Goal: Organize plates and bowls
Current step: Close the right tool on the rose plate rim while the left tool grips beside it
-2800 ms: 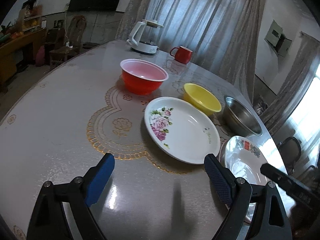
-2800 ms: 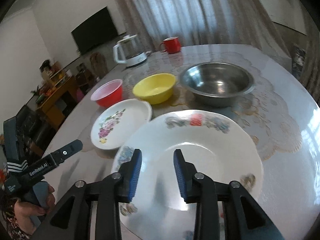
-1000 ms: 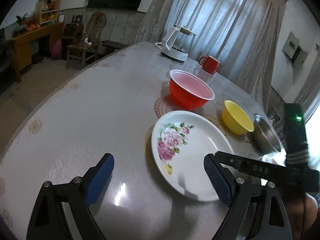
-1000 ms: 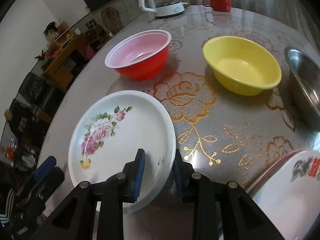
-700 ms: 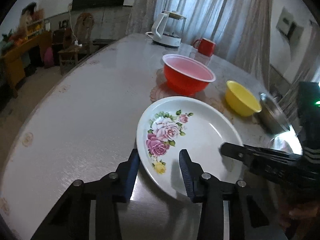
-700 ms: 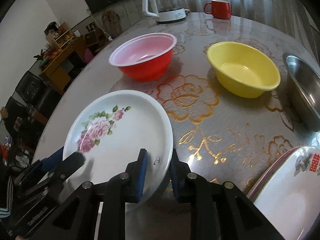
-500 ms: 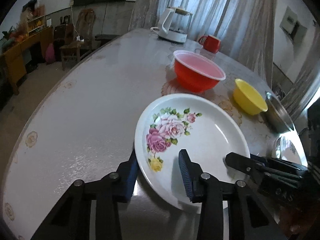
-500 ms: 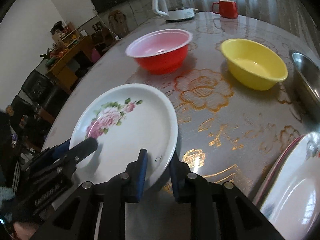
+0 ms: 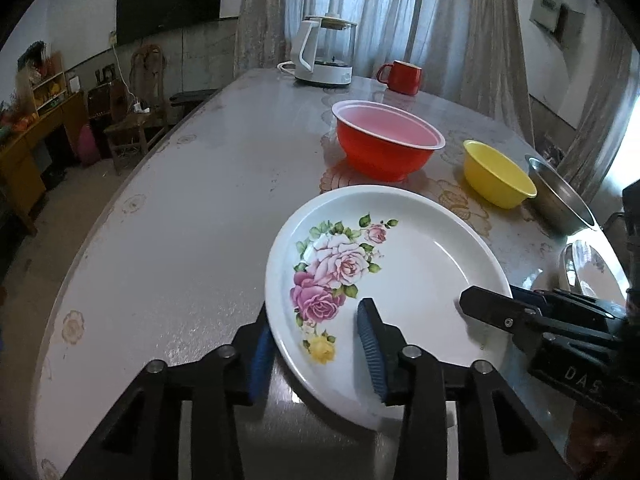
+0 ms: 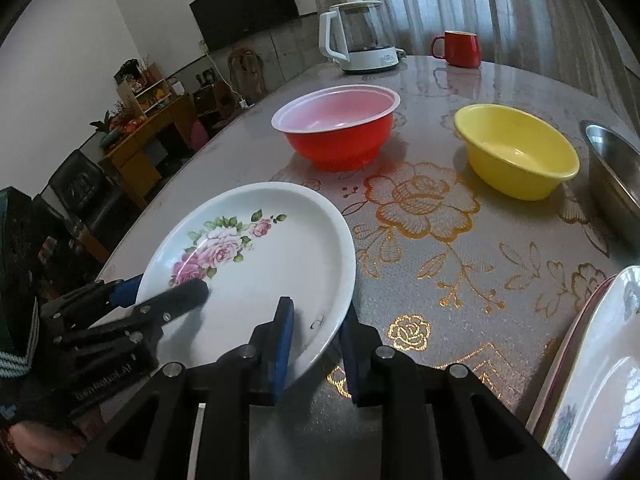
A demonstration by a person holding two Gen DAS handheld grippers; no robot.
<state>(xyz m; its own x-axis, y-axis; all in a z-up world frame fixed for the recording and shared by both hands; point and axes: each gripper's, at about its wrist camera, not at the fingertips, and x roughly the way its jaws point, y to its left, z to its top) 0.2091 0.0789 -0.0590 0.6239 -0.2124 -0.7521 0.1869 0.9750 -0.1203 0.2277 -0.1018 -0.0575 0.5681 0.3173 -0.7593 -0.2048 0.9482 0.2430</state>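
Observation:
A white plate with pink roses is held off the table by both grippers. My left gripper is shut on its near left rim. My right gripper is shut on its right rim; the plate shows in the right wrist view too. The right gripper also shows in the left wrist view, and the left gripper in the right wrist view. Beyond stand a red bowl, a yellow bowl and a steel bowl. A larger patterned plate lies at the right.
A white electric kettle and a red mug stand at the table's far end. The round table has a glossy cover with gold flowers. Chairs and a wooden cabinet stand on the floor to the left.
Both grippers have closed on the rose plate's opposite rims and lifted it slightly. Earlier the left was open wide and the right was over the larger plate.

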